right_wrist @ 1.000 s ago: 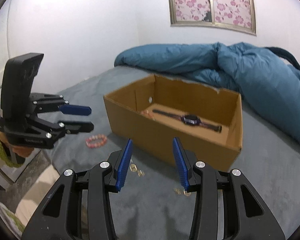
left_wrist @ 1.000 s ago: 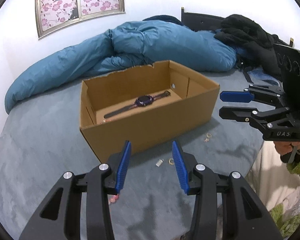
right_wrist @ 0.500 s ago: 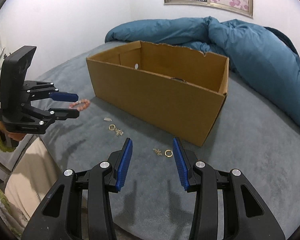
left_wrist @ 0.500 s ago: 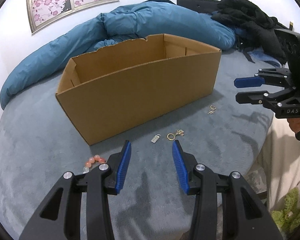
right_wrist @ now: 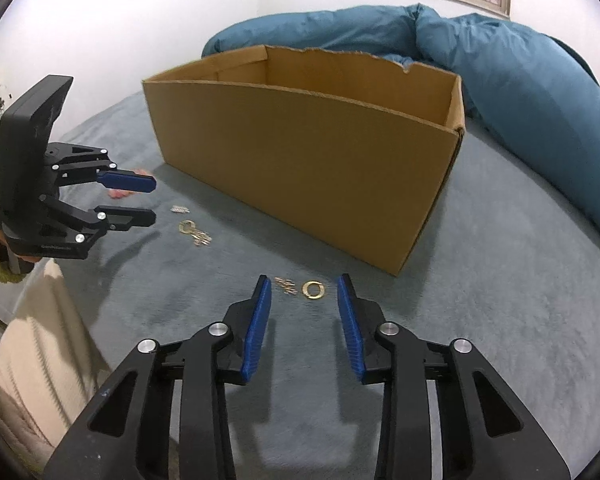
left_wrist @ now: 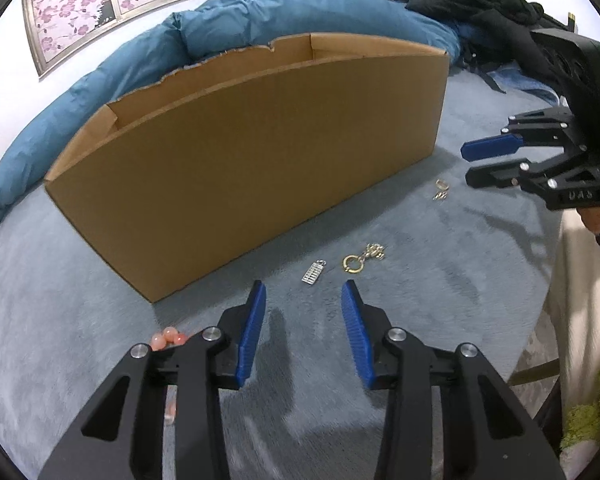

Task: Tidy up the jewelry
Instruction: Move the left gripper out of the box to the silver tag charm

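- Just beyond the right gripper (right_wrist: 304, 312), a gold ring (right_wrist: 313, 290) and a small chain bit (right_wrist: 285, 285) lie on the grey bed (right_wrist: 500, 320); a second ago they sat far below, so this gripper has dropped close. Its fingers (right_wrist: 258, 328) are spread, narrowing, with nothing between them.
- Ahead of the left gripper (left_wrist: 303, 330), a silver charm (left_wrist: 313, 273) and a gold hoop with chain (left_wrist: 354, 263) lie near the tips; it too has come down. Its fingers (left_wrist: 252, 332) are spread, closing, empty.
- Behind both, the cardboard box (left_wrist: 240, 160) now hides its inside.
- Left of the left fingers, pink beads (left_wrist: 167, 338) peek out.
- Likely meaning: both pickups are about to start; nothing is lifted yet.
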`<state>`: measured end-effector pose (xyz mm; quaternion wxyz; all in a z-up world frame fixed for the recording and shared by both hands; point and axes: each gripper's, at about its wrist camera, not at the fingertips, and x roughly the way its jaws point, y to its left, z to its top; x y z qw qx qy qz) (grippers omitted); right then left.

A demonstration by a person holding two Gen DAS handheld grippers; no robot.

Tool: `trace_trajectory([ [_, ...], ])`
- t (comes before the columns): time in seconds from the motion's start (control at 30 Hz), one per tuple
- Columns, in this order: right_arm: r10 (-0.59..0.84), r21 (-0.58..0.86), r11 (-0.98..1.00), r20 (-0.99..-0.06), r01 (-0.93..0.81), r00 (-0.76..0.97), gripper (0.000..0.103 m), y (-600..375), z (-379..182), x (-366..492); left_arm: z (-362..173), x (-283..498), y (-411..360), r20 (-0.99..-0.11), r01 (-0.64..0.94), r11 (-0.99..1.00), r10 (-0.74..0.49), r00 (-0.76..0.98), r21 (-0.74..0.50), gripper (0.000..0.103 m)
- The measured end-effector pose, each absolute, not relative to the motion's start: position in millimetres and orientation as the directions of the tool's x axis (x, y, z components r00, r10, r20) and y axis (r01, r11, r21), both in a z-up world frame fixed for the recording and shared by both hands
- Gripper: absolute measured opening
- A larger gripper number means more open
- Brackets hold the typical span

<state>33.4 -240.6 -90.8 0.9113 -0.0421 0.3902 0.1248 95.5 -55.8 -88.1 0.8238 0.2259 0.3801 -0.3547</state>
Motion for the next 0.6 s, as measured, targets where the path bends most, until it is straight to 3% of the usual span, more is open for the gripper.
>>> trace_trajectory([
  [0.3,0.189,0.018,0.963,-0.756,-0.269,0.627,0.020,-254,-109,45,-103,108,-67,-0.806,0.781,0.614,-0.404,0.434,0.113,0.032],
  [0.6,0.217,0.027,0.951,-0.764,-0.307,0.608,0.019,-254,-115,54,-107,114,-72,-0.813,0.801,0.588,-0.409,0.415,0.113,0.024],
])
